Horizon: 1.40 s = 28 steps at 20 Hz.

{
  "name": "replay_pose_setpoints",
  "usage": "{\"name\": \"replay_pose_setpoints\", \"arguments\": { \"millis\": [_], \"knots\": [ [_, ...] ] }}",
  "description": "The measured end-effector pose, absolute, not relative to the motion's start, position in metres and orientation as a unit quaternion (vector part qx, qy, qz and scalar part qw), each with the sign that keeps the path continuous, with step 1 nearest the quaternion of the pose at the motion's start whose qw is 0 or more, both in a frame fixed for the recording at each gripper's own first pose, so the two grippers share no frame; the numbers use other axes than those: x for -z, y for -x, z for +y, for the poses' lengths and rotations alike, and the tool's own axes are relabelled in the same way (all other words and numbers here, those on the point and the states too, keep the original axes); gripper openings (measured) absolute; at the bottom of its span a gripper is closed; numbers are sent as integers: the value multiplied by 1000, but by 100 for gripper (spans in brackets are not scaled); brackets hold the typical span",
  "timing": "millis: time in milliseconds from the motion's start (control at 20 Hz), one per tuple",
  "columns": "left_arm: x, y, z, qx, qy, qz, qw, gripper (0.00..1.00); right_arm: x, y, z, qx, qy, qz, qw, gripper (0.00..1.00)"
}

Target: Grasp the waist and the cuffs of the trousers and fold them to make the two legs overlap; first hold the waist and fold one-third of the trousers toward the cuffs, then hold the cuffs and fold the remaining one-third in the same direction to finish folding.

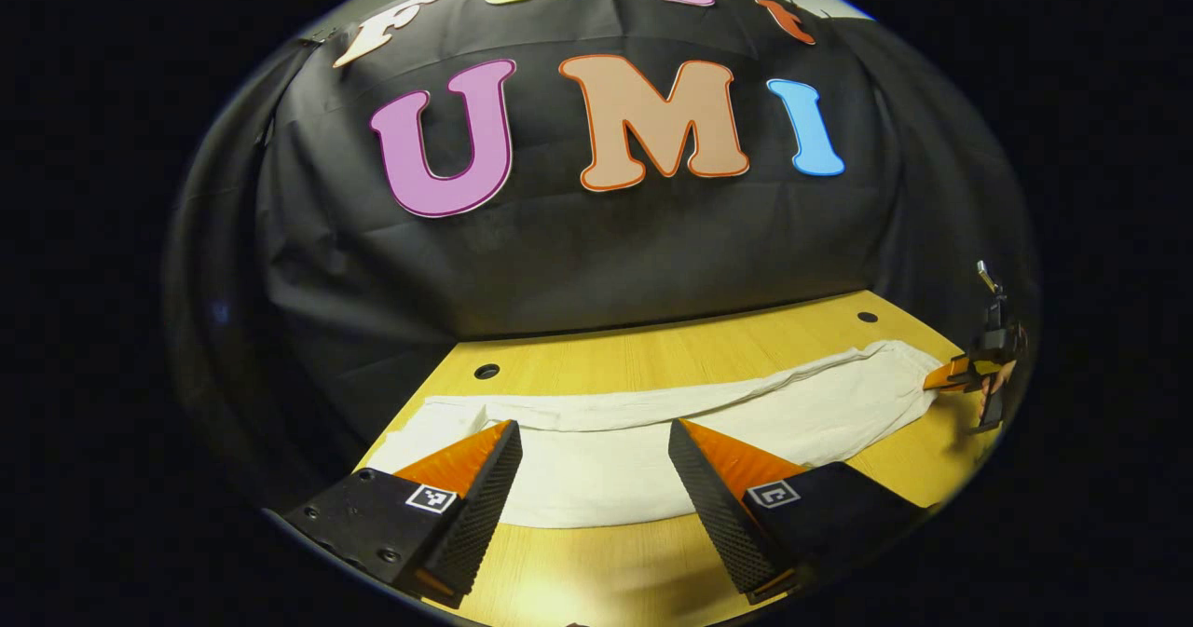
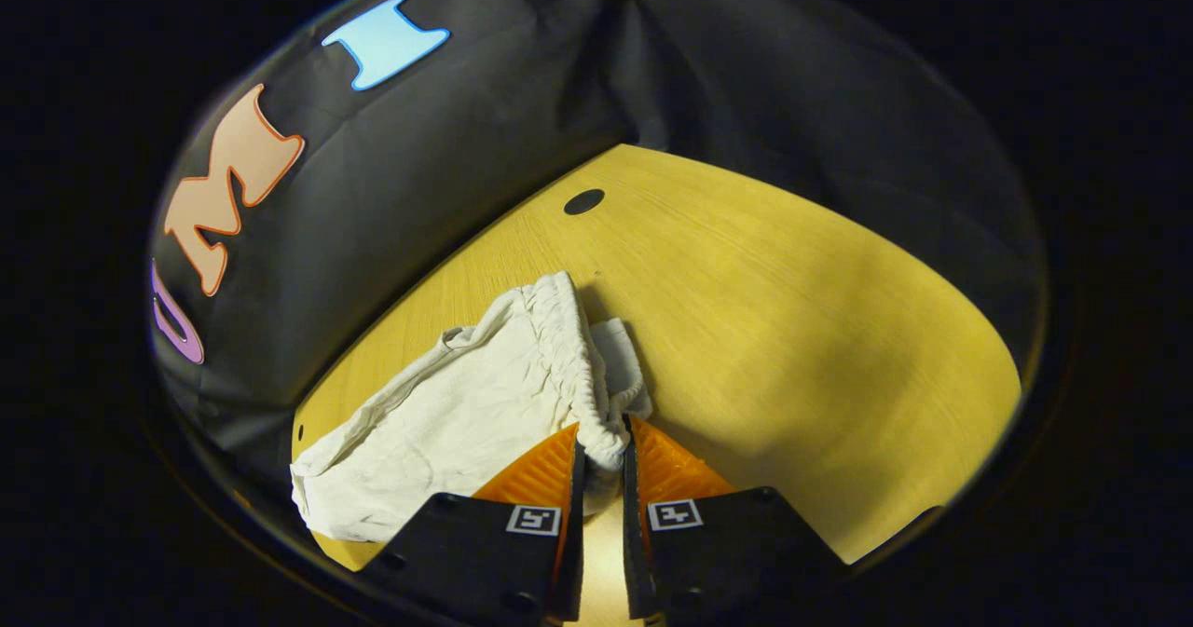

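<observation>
White trousers [image 1: 652, 431] lie along the desk's [image 1: 652, 347] far edge; the left claw [image 1: 595, 441] gapes wide above the cuffs. Right claw [image 2: 601, 450] pinches the elastic waist [image 2: 573, 366] thinly, so lifting could slip it free.

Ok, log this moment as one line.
right gripper: shut on waistband | left gripper: open over cuffs end | trousers: flat on table

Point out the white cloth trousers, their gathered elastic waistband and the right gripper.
white cloth trousers [image 1: 652, 441]: left gripper view, middle of the flat leg.
gathered elastic waistband [image 2: 564, 347]: right gripper view, ruffled edge.
right gripper [image 2: 603, 455]: right gripper view, between fingertips.
</observation>
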State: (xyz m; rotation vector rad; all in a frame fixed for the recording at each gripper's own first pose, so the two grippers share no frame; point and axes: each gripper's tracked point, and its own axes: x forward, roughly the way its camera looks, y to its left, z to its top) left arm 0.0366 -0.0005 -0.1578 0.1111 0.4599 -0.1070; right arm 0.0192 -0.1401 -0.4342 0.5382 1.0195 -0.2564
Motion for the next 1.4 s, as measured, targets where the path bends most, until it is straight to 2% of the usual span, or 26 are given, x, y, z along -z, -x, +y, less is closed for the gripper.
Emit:
{"name": "replay_pose_setpoints", "arguments": {
  "millis": [350,650,1050,1400],
  "knots": [
    [151,-26,-5,37,-29,214,976,97,414,-26,-135,135,-240,462,843,20],
    [150,-35,20,30,-14,209,977,96,343,-43,-125,109,-241,410,873,20],
    [153,-53,80,34,-7,210,977,97,276,-79,-30,55,-249,355,899,20],
    [173,-55,140,30,7,226,974,97,240,-93,64,13,-243,337,910,20]
  ]
}}
